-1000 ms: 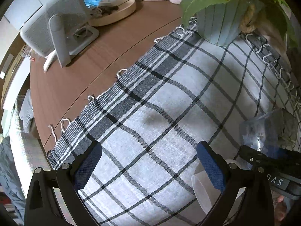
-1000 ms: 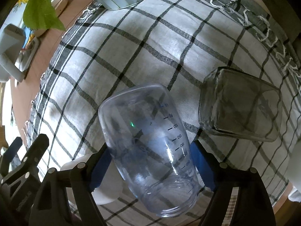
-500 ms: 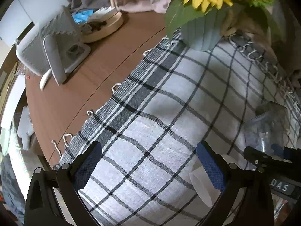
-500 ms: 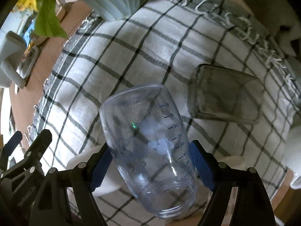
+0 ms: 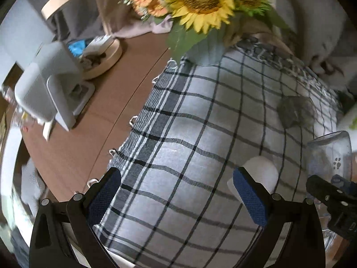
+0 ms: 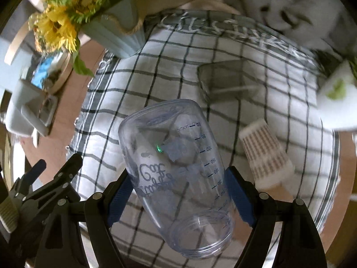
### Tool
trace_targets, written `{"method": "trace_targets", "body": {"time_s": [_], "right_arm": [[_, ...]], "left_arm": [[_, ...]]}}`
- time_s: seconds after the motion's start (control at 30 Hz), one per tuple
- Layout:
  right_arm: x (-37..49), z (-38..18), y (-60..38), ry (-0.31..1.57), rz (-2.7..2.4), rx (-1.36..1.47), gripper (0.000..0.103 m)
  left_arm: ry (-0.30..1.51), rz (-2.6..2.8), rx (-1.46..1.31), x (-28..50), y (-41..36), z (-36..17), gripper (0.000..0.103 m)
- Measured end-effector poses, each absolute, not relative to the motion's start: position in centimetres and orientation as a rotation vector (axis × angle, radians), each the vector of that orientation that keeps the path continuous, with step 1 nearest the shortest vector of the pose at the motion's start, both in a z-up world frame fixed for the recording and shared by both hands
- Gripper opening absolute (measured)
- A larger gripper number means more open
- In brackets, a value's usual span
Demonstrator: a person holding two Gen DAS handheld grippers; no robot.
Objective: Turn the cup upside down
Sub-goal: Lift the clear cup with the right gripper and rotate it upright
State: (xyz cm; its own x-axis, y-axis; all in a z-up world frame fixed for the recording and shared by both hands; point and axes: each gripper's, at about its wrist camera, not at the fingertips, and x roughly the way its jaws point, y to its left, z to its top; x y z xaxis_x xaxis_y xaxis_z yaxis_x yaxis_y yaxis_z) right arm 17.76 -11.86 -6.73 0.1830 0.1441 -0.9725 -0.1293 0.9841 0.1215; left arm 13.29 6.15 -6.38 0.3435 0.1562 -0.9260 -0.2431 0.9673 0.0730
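Observation:
My right gripper [image 6: 178, 192] is shut on a clear plastic measuring cup [image 6: 176, 160] with printed scale marks. It holds the cup in the air above the checked cloth [image 6: 223, 51], closed bottom pointing away and open mouth towards the camera. The same cup shows at the right edge of the left wrist view [image 5: 330, 156]. My left gripper [image 5: 176, 192] is open and empty above the cloth. A white cup [image 5: 261, 174] lies just behind its right finger.
A square smoked-glass tumbler [image 6: 227, 82] stands upside down on the cloth. A ribbed paper cup [image 6: 265, 154] stands upside down at the right. A vase of sunflowers [image 5: 207, 44], a white fan [image 5: 49, 82] and a round wooden tray [image 5: 102, 55] are further back.
Both grippers have risen and tilted up, so more of the far table shows. The clear cup stays clamped in the right gripper. The ribbed paper cup has come into the right wrist view.

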Motion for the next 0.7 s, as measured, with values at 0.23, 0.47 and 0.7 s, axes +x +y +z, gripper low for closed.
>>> {"method": "trace_targets", "body": {"time_s": [0.23,0.47,0.7], "right_arm": [[13.0,-5.8,-13.0,1.317,0.077,0.154,0.081],[9.2,-7.5,-13.3,1.323,-0.026,0.282,0.081],[7.2,-11.2,-13.1,1.398,-0.059,0.431,0.081]], "left_arm": [[1.189,0.157,0.030,11.7,6.2,-6.3,0.103],[1.228,0.072,0.091,10.7,6.0,-7.8,0.102],[1.280,0.035,0.113,10.2,6.5,-9.5,0.102]]}}
